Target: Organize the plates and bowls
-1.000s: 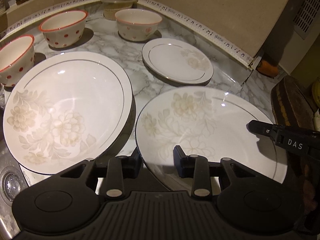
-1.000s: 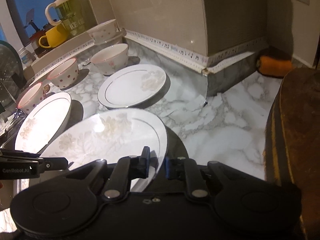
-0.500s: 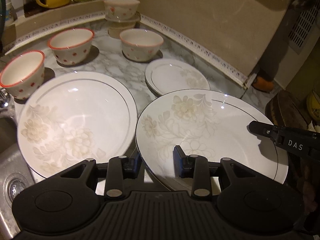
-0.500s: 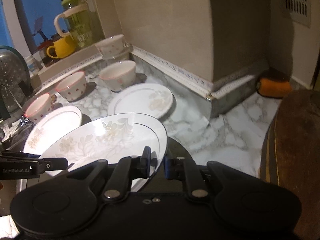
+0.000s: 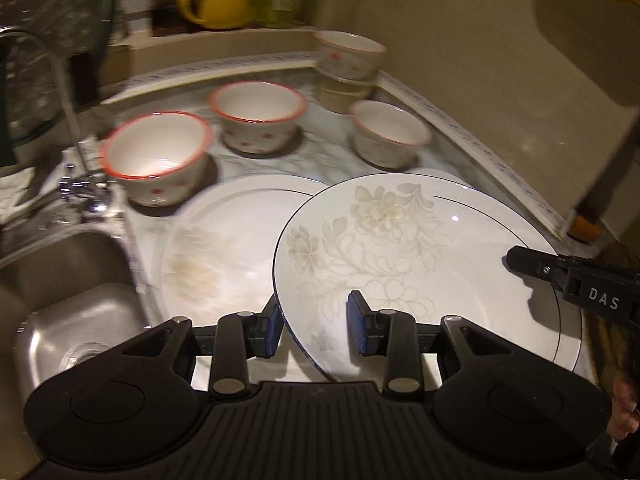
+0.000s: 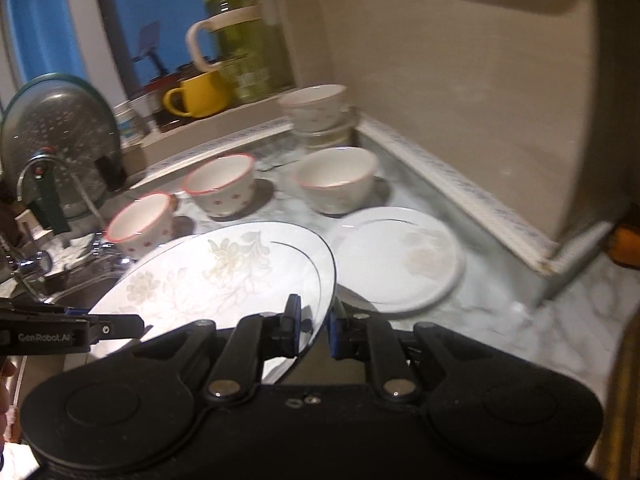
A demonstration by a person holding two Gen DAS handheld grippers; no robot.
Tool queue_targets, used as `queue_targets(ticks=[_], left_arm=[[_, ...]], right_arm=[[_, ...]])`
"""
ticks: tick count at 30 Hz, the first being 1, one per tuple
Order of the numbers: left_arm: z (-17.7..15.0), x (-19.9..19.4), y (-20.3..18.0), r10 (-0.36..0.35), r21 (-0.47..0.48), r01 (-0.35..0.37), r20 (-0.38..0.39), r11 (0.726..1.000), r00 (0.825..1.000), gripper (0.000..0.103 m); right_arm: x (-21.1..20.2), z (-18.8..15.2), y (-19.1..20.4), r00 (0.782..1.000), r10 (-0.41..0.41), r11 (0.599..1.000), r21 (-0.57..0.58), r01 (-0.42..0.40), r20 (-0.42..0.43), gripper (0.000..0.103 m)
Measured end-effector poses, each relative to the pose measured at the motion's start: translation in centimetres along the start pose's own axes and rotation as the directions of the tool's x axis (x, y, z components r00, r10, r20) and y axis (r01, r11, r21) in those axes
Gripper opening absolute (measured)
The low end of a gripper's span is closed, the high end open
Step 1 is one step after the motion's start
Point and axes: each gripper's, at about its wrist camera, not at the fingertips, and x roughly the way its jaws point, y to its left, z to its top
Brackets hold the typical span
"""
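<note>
Both grippers hold one large white floral plate (image 5: 420,256) in the air by opposite rims. My left gripper (image 5: 314,330) is shut on its near left rim. My right gripper (image 6: 314,330) is shut on its right rim; the plate shows there too (image 6: 216,280). A second large floral plate (image 5: 224,252) lies on the counter below, partly covered by the held one. A smaller plate (image 6: 400,260) lies to the right. Three red-rimmed dotted bowls (image 5: 158,156) (image 5: 258,116) (image 5: 388,132) stand behind, and two stacked bowls (image 5: 348,68) sit in the corner.
A steel sink (image 5: 68,292) with a tap (image 5: 76,184) is at the left. A yellow mug (image 6: 196,94) and green jug (image 6: 236,44) stand on the window ledge. A pot lid (image 6: 56,136) leans behind the tap. A beige wall (image 6: 460,100) and a dark wooden board (image 5: 620,264) bound the right.
The held plate has been lifted and carried left; it now overlaps the large plate on the counter. Both views have swung toward the sink and window.
</note>
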Motion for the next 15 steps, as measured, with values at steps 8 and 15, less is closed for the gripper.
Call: queue_targets(ticks=[8,15], left_arm=[[0.6,0.5,3.9,0.084,-0.037,-0.084,0.008,0.996,0.996,0.033],[0.5,1.8,5.7,0.121,-0.052,-0.121,-0.014,0.991,0.993,0.033]], right_arm=[[3.9,1.0,3.4,0.996,0.083,0.995,-0.045,-0.085,-0.031,0.015],[6.7,1.1,4.7,0.992,0.11,0.992,-0.054,-0.113,-0.058,0.015]])
